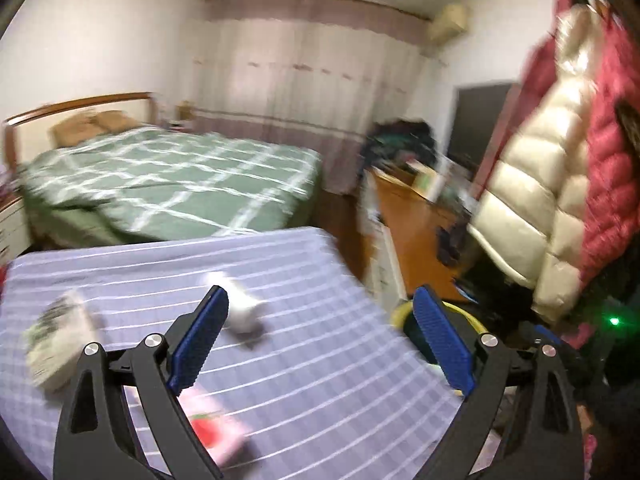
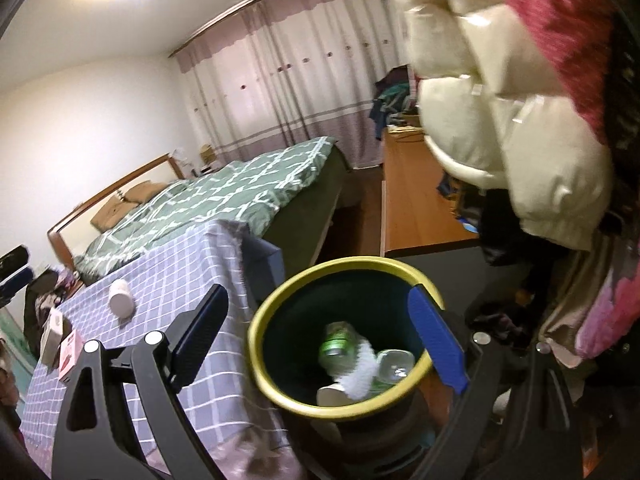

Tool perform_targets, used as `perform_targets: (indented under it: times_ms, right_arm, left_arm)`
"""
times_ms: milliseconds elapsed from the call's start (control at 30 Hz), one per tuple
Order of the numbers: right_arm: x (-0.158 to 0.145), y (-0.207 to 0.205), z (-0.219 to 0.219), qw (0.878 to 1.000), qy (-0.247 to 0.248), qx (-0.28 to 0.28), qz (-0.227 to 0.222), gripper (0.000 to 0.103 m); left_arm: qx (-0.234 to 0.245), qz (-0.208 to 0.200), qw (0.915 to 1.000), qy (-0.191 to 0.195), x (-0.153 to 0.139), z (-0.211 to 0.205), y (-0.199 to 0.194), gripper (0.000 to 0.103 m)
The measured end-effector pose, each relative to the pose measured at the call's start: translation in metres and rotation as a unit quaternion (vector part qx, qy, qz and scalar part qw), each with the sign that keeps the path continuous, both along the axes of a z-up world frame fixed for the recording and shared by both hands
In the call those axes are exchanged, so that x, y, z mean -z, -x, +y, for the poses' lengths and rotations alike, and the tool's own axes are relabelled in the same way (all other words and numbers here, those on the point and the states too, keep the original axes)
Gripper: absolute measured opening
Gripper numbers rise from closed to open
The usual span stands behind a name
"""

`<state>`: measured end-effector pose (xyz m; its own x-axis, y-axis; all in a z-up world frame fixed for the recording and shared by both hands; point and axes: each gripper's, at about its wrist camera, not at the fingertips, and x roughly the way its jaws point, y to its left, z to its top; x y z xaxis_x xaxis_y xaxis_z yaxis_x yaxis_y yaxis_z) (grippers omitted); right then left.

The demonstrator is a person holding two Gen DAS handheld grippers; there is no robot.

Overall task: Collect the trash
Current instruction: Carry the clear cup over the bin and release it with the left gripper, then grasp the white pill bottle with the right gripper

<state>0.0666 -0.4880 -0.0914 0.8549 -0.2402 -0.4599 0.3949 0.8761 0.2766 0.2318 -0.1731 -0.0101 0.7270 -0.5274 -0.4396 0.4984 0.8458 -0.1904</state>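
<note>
checked tablecloth (image 1: pixel 280 360), green bed (image 1: pixel 180 184), curtains (image 1: pixel 304 80)

Yellow-rimmed bin (image 2: pixel 260 344) holds bottle (image 2: pixel 338 346), tissue (image 2: pixel 362 372); white cup (image 2: pixel 121 298), cartons (image 2: pixel 70 350) lie on checked cloth

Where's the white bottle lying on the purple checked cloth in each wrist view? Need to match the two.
Left wrist: white bottle lies lower centre, just beyond the left gripper's left finger, on the purple checked cloth.
Right wrist: same bottle sits left of centre on the cloth, well left of the yellow-rimmed bin.
Shared landmark: the green plaid bed behind the cloth.
</note>
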Motion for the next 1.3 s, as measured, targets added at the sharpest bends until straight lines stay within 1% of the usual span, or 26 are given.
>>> perform_targets:
  times_ms: [67,167,267,367,400,533,633,733,833,933,967,1067,1133,1300]
  right_arm:
    - [-0.003,-0.01,0.011,1.0,0.006,-0.017,0.004,0.087]
    - [-0.008,-0.026,0.032,0.999,0.014,-0.05,0.011,0.087]
    - [-0.015,-0.042,0.054,0.996,0.029,-0.08,0.016,0.087]
    - [-0.02,-0.056,0.076,0.994,0.034,-0.106,0.019,0.087]
    - [-0.022,-0.062,0.084,0.992,0.033,-0.119,0.02,0.087]
    - [-0.022,-0.082,0.111,0.986,0.033,-0.16,0.027,0.087]
    - [-0.021,-0.104,0.129,0.978,0.033,-0.2,0.04,0.087]
    - [-0.02,-0.13,0.145,0.97,0.033,-0.234,0.06,0.087]
    - [-0.016,-0.161,0.161,0.959,0.035,-0.268,0.089,0.087]
    - [-0.012,-0.188,0.174,0.949,0.046,-0.296,0.104,0.087]
    - [-0.01,-0.196,0.176,0.947,0.049,-0.299,0.106,0.087]
    - [-0.003,-0.228,0.184,0.941,0.048,-0.314,0.117,0.087]
    - [0.005,-0.251,0.193,0.936,0.06,-0.319,0.134,0.087]
    - [0.026,-0.286,0.208,0.923,0.058,-0.342,0.166,0.087]
  left_arm:
    - [-0.04,-0.011,0.9991,0.006,0.003,0.037,0.002,0.092]
    - [-0.108,-0.028,0.9937,0.002,0.012,0.095,0.003,0.093]
    - [-0.149,-0.028,0.9885,0.003,0.023,0.136,0.0,0.093]
    - [-0.195,-0.018,0.9807,0.008,0.035,0.179,-0.002,0.093]
    - [-0.212,-0.017,0.977,0.016,0.038,0.196,-0.001,0.093]
    - [-0.255,-0.028,0.9658,0.035,0.04,0.231,0.002,0.093]
    - [-0.271,-0.047,0.9603,0.044,0.039,0.244,0.006,0.094]
    - [-0.279,-0.057,0.9575,0.046,0.039,0.247,0.009,0.096]
    - [-0.273,-0.051,0.9588,0.062,0.041,0.252,0.011,0.096]
    - [-0.268,-0.042,0.9595,0.076,0.044,0.255,0.013,0.096]
    - [-0.266,-0.038,0.9599,0.078,0.045,0.256,0.012,0.096]
    - [-0.264,-0.031,0.9607,0.08,0.046,0.25,0.01,0.096]
    - [-0.263,-0.028,0.9613,0.078,0.047,0.246,0.011,0.096]
    - [-0.259,-0.023,0.963,0.072,0.048,0.241,0.011,0.096]
